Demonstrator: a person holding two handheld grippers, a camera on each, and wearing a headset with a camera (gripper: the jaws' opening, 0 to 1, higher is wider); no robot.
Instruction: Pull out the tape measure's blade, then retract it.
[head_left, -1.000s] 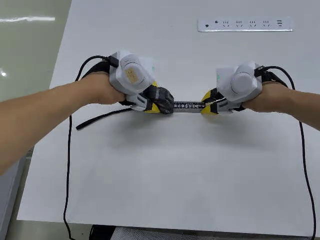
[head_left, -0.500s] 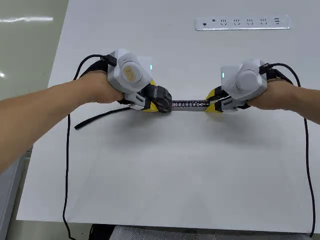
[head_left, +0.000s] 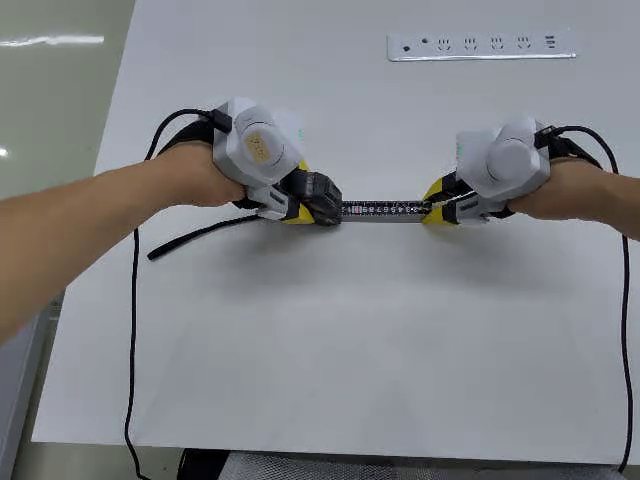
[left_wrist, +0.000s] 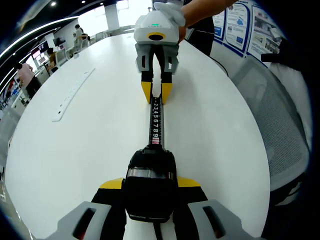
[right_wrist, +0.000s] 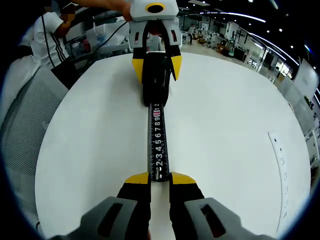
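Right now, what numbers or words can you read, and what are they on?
"2 3 4 5 6 7 8 9": on the blade pulled out of the tape measure.
Red-boxed mark after the 9: too small to read.
Wall posters: blurred.
Power strip markings: too small.

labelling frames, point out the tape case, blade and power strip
tape case (left_wrist: 150, 180), left gripper view, black housing top
blade (right_wrist: 158, 135), right gripper view, numbered middle
power strip (head_left: 480, 45), head view, middle of body
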